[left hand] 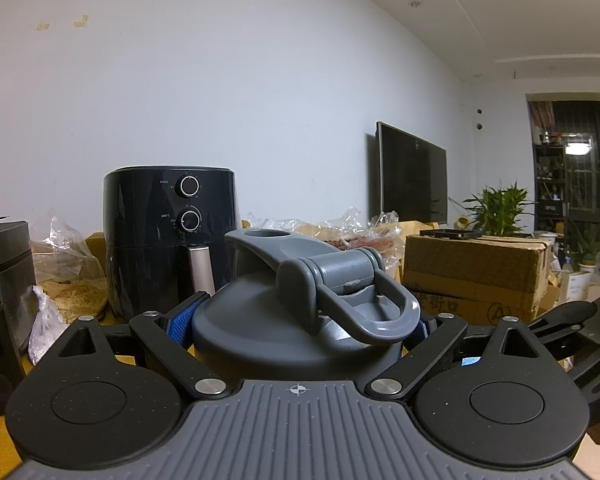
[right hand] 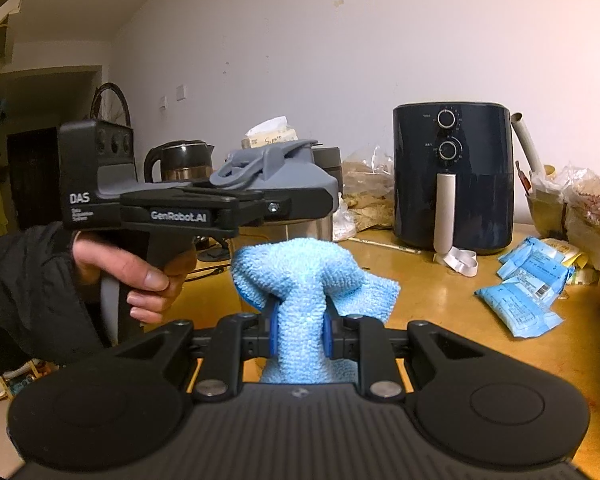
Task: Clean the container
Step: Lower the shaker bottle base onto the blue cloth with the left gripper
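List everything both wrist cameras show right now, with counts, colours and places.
container: 1, grey, flip lid and carry loop, clamped in the left tool
cloth: 1, light blue, pinched in the right tool
air fryer: 1, dark navy, two dials, on the table by the wall
kettle: 1, dark, behind the left tool
blue packets: several, on the table right of the air fryer
cardboard box: 1, brown, right of the container
TV: 1, black, against the wall
plant: 1, green, beyond the cardboard box
table: 1, yellow-brown
hand: 1, dark sleeve, gripping the left tool's handle
left tool: shut on container
right tool: shut on cloth
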The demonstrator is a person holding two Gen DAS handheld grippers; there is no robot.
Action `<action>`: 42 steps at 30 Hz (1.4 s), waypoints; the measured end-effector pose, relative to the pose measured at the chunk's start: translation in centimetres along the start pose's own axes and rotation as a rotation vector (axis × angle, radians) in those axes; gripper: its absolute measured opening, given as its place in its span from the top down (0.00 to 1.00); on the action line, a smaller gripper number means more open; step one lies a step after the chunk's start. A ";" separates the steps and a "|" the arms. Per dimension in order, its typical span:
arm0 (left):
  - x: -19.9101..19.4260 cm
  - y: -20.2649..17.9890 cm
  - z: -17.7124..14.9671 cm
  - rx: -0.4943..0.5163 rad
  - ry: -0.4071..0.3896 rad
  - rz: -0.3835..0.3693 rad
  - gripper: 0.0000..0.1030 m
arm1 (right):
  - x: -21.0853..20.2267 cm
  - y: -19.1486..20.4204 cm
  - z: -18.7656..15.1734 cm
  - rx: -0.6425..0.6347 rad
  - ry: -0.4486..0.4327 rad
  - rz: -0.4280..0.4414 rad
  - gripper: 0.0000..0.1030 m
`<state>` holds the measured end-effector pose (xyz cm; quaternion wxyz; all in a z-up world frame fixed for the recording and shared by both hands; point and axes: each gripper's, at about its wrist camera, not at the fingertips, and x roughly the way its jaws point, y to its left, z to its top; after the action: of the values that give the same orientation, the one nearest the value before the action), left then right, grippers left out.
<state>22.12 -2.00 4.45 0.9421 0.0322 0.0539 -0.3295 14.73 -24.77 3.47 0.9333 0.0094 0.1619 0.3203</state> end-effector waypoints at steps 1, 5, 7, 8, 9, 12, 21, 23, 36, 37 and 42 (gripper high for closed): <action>0.0 0.0 0.0 0.000 0.001 0.000 0.08 | 0.1 0.0 0.1 0.001 0.004 0.003 0.83; 0.0 0.0 0.1 0.000 0.003 -0.001 0.08 | 0.7 -0.1 0.6 -0.017 0.020 -0.002 0.83; 0.0 0.0 0.0 -0.001 0.000 -0.001 0.08 | 1.1 -0.3 0.8 -0.015 0.032 0.004 0.83; 0.0 0.0 0.0 -0.001 -0.002 -0.001 0.08 | 1.3 -0.2 0.8 -0.022 0.038 0.003 0.83; 0.0 0.0 0.0 -0.001 -0.001 -0.001 0.08 | 1.6 -0.2 0.8 -0.032 0.045 0.004 0.83; 0.0 0.0 0.1 -0.001 0.002 -0.001 0.08 | 2.0 0.0 1.0 -0.052 0.052 0.009 0.83; 0.1 0.3 0.6 -0.004 0.006 -0.003 0.08 | 2.2 0.3 1.2 -0.054 0.032 0.019 0.83; 0.1 0.3 0.5 -0.004 0.005 -0.003 0.08 | 2.2 0.2 1.3 -0.049 0.027 0.020 0.83; 0.1 0.2 0.4 -0.005 0.006 -0.003 0.08 | 2.3 0.3 1.7 -0.068 -0.003 0.050 0.83; 0.1 0.2 0.4 -0.005 0.007 -0.003 0.08 | 2.3 0.4 1.8 -0.077 -0.002 0.049 0.83; 0.2 0.3 0.3 -0.005 0.007 -0.003 0.08 | 2.0 0.7 2.1 -0.121 -0.001 0.059 0.83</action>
<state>22.43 -1.93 4.74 0.9415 0.0307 0.0581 -0.3307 16.44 -22.78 4.91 0.9225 -0.0419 0.1415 0.3567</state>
